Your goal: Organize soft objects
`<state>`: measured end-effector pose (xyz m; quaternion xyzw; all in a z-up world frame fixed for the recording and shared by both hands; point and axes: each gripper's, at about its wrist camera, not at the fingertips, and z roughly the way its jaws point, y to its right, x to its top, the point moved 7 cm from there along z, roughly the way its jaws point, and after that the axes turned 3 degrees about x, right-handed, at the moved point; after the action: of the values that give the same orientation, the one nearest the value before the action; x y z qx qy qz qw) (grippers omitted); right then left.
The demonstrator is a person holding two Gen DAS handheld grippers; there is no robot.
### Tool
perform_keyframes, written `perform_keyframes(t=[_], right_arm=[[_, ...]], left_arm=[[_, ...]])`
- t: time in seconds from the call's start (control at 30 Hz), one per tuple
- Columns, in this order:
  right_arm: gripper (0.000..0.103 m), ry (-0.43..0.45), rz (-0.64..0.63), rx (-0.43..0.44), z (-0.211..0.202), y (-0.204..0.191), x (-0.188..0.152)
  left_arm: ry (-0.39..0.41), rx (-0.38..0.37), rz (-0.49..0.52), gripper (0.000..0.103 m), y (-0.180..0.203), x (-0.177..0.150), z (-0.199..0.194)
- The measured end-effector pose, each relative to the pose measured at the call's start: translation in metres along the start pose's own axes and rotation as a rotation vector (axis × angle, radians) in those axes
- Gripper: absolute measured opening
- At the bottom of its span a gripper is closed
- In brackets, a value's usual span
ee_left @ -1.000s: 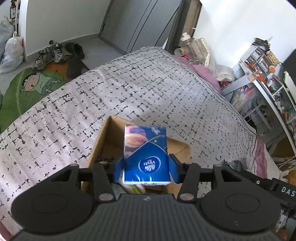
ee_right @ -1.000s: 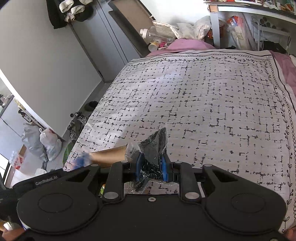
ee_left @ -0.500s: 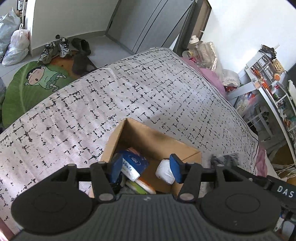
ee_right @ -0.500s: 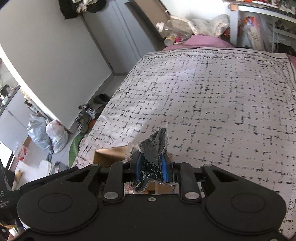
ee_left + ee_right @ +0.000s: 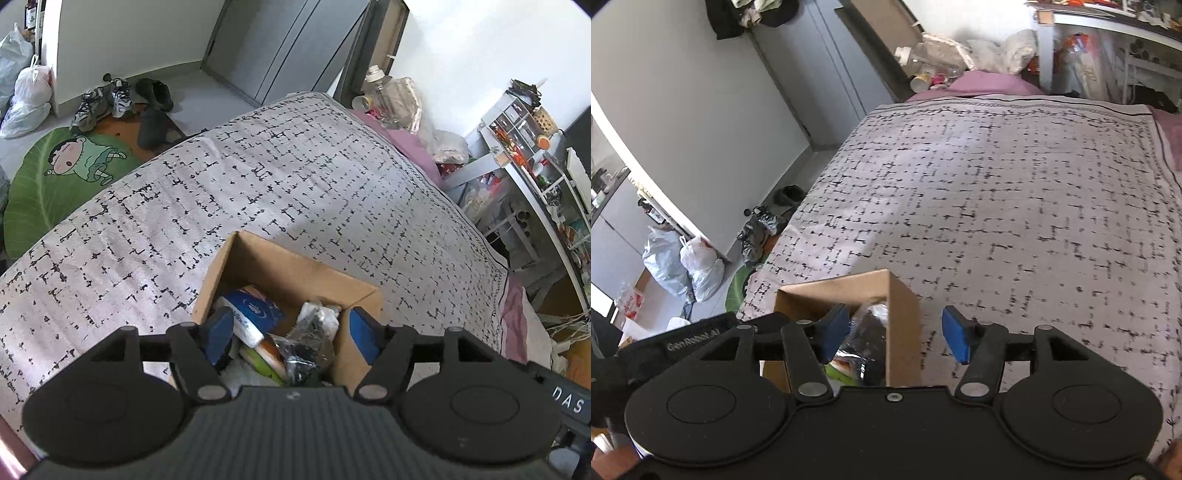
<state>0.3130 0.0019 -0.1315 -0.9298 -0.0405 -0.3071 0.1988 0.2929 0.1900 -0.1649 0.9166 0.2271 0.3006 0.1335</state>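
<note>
Cardboard box (image 5: 295, 269): matt brown, plain inner walls. Bedspread (image 5: 258, 184): woven cloth, pale with black broken-grid print, matt. Tissue pack (image 5: 255, 314): glossy blue plastic wrap. Clear bag (image 5: 314, 339): crinkled shiny film. Gripper bodies: matt black plastic, ribbed top; pads (image 5: 955, 338) blue, rubbery-looking.

Both fisheye views look steeply down from close above the cardboard box (image 5: 291, 273) on the bed (image 5: 258, 177). The left wrist view faces across the bed toward the shelves (image 5: 528, 140), the box centred. The right wrist view faces the grey wardrobe doors (image 5: 827, 74), the box (image 5: 901, 314) left of centre. They share box, bedspread and shoes (image 5: 107, 99).
</note>
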Motion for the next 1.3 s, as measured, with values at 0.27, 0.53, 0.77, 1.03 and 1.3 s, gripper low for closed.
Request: perform_keyframes(t=[0.27,0.53,0.77,1.03,1.3], right_arm=[[0.064,0.01,0.032,-0.028,-0.027,0.026,-0.012],[0.082,0.049,0.052,-0.068,-0.063,0.052,-0.025],[0.096,0.071,0.041,-0.086,-0.09,0.062,-0.037],[0.103,0.092,0.033,-0.108,-0.115,0.076,-0.055],[0.103,0.093,0.018,-0.114,-0.133,0.081,-0.073]], left_arm=[[-0.01,-0.011,0.057,0.077,0.023,-0.014,-0.019],[-0.021,-0.01,0.127,0.084,0.045,-0.038,-0.041],[-0.019,-0.008,0.18,0.084,0.059,-0.058,-0.063],[-0.021,0.002,0.233,0.085,0.066,-0.082,-0.089],[-0.006,0.021,0.267,0.086,0.068,-0.104,-0.116]])
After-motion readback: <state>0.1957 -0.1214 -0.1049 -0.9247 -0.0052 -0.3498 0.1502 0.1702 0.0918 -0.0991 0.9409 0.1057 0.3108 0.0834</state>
